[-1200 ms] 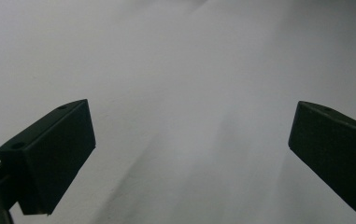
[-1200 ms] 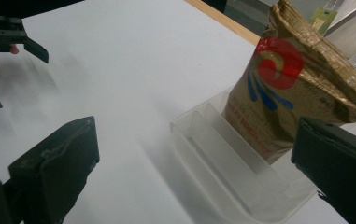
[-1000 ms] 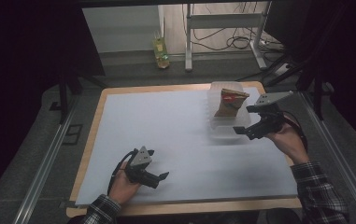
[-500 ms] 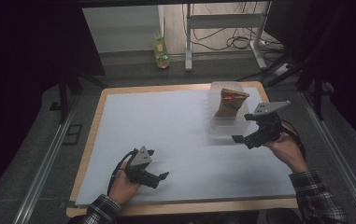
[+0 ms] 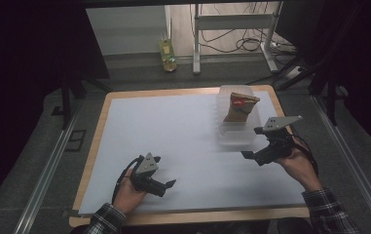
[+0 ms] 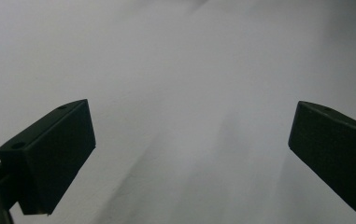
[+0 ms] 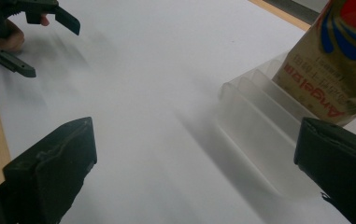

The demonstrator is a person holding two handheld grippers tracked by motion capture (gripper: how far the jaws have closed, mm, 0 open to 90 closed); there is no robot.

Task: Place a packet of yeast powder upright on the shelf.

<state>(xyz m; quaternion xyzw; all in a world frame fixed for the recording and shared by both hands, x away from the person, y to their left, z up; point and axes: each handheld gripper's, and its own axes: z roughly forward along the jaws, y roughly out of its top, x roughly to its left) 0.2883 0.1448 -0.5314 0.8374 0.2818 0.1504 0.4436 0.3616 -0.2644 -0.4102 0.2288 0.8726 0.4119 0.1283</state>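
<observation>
clear ribbed container [image 5: 235, 127] blurred around a tan packet [image 5: 239, 108], both grippers [image 5: 167, 184] [image 5: 252, 143] wide, empty

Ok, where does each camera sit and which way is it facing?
High view: above the person's side, looking forward and down on the table; both hands show.
Left gripper view: on the left gripper, facing bare table; its own jaws.
Right gripper view: on the right gripper, facing tray and bag.
High and right gripper views share these.
</observation>
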